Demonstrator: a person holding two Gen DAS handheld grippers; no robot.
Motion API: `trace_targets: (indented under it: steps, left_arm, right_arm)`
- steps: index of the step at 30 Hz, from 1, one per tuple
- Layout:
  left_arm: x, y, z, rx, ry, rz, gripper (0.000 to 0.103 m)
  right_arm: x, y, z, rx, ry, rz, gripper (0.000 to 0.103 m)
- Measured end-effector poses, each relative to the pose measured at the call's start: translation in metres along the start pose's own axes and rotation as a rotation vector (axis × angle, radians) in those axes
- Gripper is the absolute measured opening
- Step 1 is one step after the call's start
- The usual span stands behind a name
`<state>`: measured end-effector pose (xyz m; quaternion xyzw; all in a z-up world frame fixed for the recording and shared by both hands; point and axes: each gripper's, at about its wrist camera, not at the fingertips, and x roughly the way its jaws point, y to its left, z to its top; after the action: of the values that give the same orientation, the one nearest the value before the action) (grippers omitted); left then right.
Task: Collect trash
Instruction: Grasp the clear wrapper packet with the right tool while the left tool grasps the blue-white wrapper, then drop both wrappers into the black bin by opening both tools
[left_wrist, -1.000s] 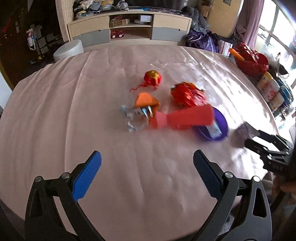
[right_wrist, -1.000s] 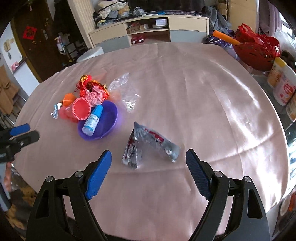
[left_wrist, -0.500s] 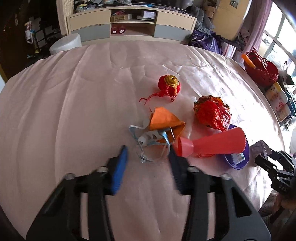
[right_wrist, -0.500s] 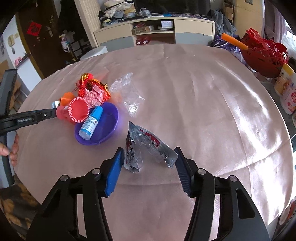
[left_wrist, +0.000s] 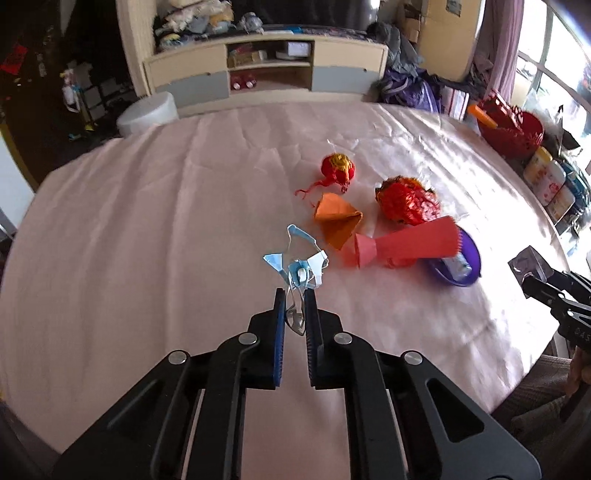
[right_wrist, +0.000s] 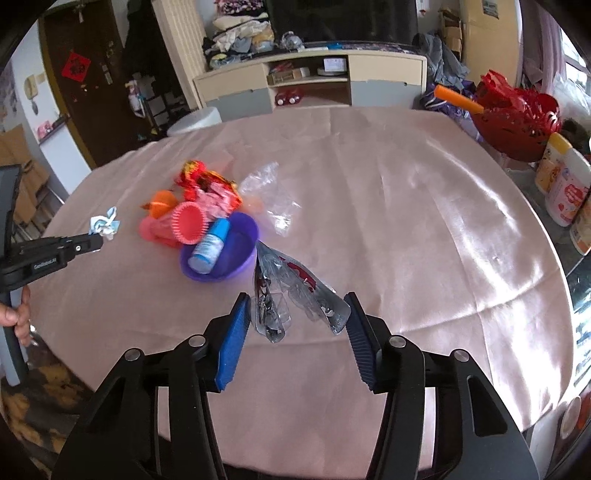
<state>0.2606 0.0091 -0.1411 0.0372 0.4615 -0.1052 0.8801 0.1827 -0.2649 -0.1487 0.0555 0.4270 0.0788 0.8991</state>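
Note:
On the pink tablecloth (left_wrist: 147, 240), my left gripper (left_wrist: 294, 295) has its jaws closing on a crumpled blue-and-white face mask (left_wrist: 295, 266), pinched between the pads. My right gripper (right_wrist: 295, 310) is closing too, its pads against both sides of a crumpled silver wrapper (right_wrist: 295, 291). Beyond the mask lie an orange paper (left_wrist: 336, 218), a red lantern ball (left_wrist: 338, 171), a red foil wad (left_wrist: 406, 199) and a red pleated cup (left_wrist: 413, 243). The cup leans on a purple bowl (right_wrist: 243, 229) that holds a small blue bottle (right_wrist: 208, 247).
A clear plastic bag (right_wrist: 277, 199) lies behind the bowl. A red basket (right_wrist: 517, 114) and several tubs (right_wrist: 565, 192) crowd the table's right edge. A cabinet (left_wrist: 266, 74) and a white stool (left_wrist: 147, 112) stand past the far edge. A hand (right_wrist: 18, 317) grips the left tool.
My left gripper went forward to the mask and closed from wide open onto it. The right jaws narrowed around the wrapper, which now stands up between the pads.

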Motion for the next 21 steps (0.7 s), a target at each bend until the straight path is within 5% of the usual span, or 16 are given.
trace_targets:
  steps: [11,21]
  left_arm:
    - [-0.108,-0.017,-0.067,-0.015,-0.109,-0.037,0.009]
    - [-0.104,-0.047,-0.159,-0.017,0.006,-0.09,0.009]
  right_arm:
    - [-0.07,0.048,-0.034,-0.064,-0.057,0.073,0.053]
    - [-0.074,0.074,-0.092,-0.086,0.032,0.086,0.053]
